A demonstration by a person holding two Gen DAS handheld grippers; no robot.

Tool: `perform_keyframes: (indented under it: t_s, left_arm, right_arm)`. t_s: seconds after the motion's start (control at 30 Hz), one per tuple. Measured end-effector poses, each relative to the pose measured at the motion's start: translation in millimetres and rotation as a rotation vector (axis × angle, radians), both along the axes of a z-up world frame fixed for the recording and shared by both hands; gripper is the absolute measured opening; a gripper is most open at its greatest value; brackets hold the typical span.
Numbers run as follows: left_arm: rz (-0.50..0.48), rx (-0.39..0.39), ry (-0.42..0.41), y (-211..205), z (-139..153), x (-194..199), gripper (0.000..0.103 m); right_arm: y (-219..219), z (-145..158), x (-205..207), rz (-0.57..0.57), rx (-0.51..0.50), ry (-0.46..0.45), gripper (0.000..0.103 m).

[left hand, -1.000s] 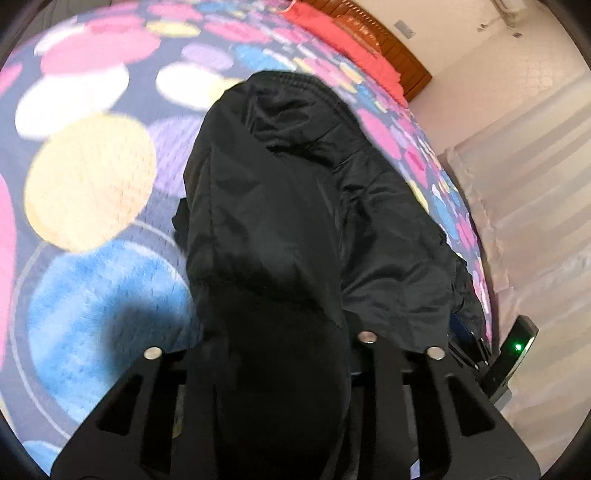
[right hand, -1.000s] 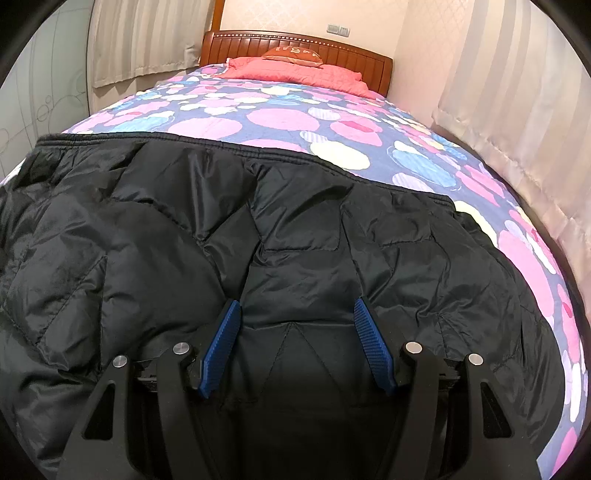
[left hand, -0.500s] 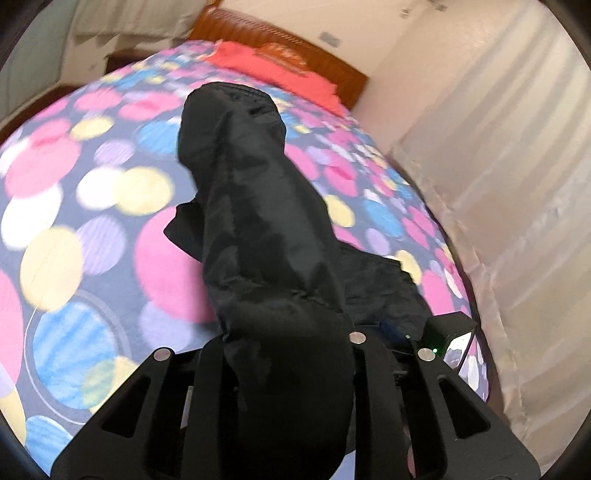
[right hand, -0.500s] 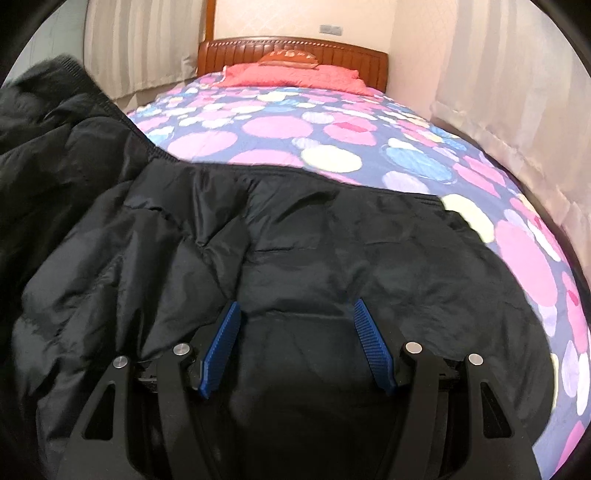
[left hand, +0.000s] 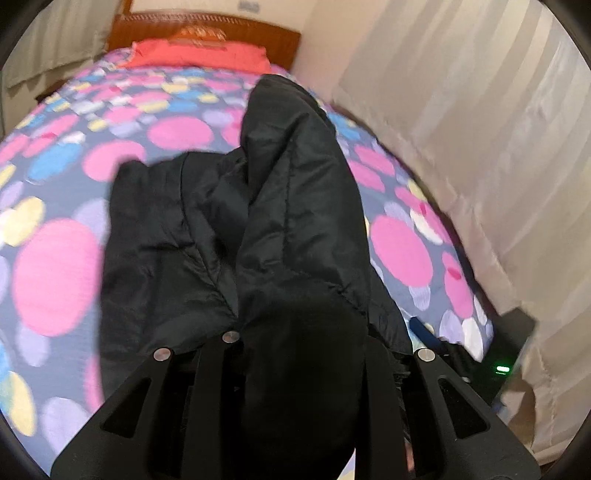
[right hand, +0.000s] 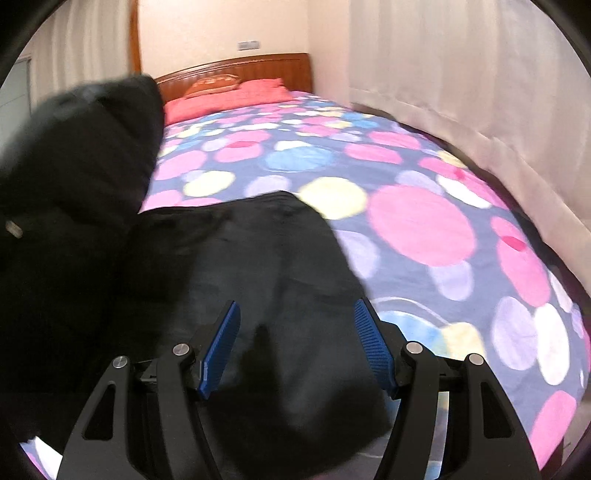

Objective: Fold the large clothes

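Note:
A black quilted jacket lies on the bed with the dotted cover. My left gripper is shut on a fold of the jacket, which drapes over its fingers and hides the pads; the held part stands up above the rest. In the right wrist view the jacket lies under my right gripper, which is open with its blue pads apart and empty. The lifted part rises at the left of that view.
The bed cover with pink, blue and yellow circles spreads to the right and far side. Red pillows and a wooden headboard are at the far end. Curtains hang along the right side.
My left gripper has carried the held fold of the jacket up and over toward the right, across the rest of it. The right gripper has drawn back, still open.

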State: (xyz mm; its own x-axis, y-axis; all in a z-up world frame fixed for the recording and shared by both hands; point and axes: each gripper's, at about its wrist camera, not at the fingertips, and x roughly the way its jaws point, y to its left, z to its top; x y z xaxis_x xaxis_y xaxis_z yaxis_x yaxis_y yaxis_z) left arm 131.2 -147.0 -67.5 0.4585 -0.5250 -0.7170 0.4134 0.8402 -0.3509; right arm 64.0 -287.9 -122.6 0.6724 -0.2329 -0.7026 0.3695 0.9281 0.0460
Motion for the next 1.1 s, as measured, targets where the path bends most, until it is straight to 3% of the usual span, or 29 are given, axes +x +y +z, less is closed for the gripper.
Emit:
perform_keyframes:
  t_s: [0.13,0.3,0.47,0.5,0.53,0.6,0.9,1.1]
  left_arm:
    - [-0.014,0.028,0.033,-33.5,-36.8,2.4,0.020]
    - [-0.010,0.047,0.008,-46.1,-54.1,-4.3,0.020]
    - [-0.006,0.058,-0.032,-45.9,-38.4,-15.9,0.031]
    - [-0.006,0.059,-0.037,-46.6,-35.4,-16.8,0.038]
    - [-0.013,0.053,-0.041,-47.6,-31.3,-20.5,0.053]
    - [-0.032,0.013,-0.044,-45.9,-21.3,-28.9,0.066]
    - [-0.047,-0.095,-0.083,-14.3,24.3,-60.1,0.070]
    - [0.090,-0.067,-0.156,54.1,34.1,-60.8,0.077]
  right_arm:
    - [-20.3,-8.8,-11.8,-0.036,0.000,0.027,0.064]
    - [-36.1,-14.3,-20.9,-0.061,0.028,0.040,0.064]
    - [-41.3,-7.9,-26.7,-0.072,0.033,0.028,0.064]
    - [-42.0,-6.4,-27.8,-0.075,0.029,0.025,0.064]
    - [-41.8,-5.3,-29.0,-0.075,0.024,0.024,0.064]
    - [-41.1,-2.7,-32.2,-0.077,0.014,0.024,0.064]
    - [-33.5,17.5,-40.3,-0.076,-0.003,0.001,0.064]
    - [-16.0,38.9,-37.3,-0.041,0.008,-0.040,0.064]
